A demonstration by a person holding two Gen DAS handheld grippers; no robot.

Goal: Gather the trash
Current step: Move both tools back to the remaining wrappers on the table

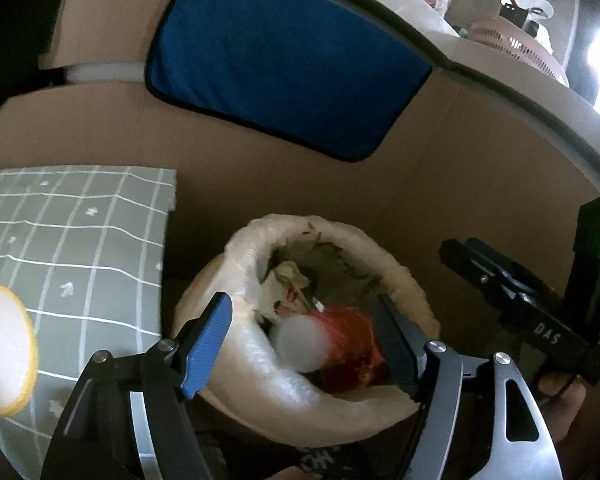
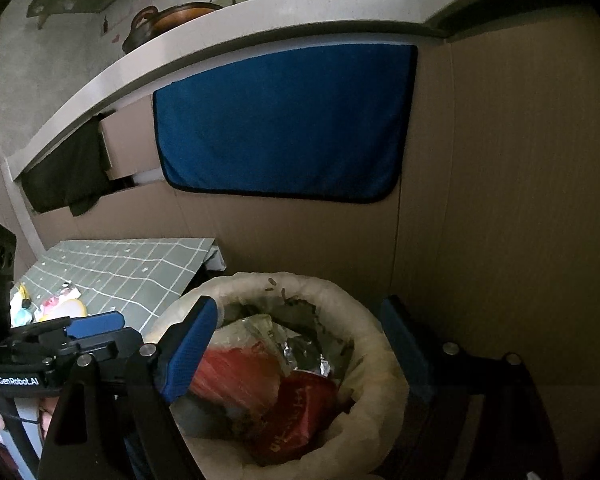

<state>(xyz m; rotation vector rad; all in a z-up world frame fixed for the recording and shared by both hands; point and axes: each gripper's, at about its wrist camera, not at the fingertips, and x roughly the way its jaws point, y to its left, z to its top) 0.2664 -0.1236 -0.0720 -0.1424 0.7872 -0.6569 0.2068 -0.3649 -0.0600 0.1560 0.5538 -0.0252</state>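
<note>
Hovering over the trash bin [image 1: 340, 400], the left gripper [image 1: 304, 344] has its jaws spread wide, one blue finger [image 1: 208, 344] outside the bin's near-left rim and the dark one on the right over the opening, with nothing pressed between them. Below that gap a red cup [image 1: 348, 348] with a white, blurred disc at its mouth lies inside the bin on top of dark leaves and crumpled paper; whether it touches either finger cannot be told. The bin is round, lined with a pale plastic bag [image 1: 384, 264] rolled over its rim, and stands just beside a grey-green tiled counter [image 1: 80, 240], against a cardboard wall [image 1: 480, 168] that carries a blue cloth [image 1: 284, 64]. The right gripper [image 2: 296, 344] also hangs over the bin [image 2: 380, 412], jaws apart and empty, its blue finger [image 2: 188, 352] above the left rim. In its view the red cup [image 2: 300, 412] rests among a red wrapper [image 2: 236, 380] and foil [image 2: 300, 356]. On the counter [image 2: 140, 272] small colourful items [image 2: 60, 300] lie near its front edge.
</note>
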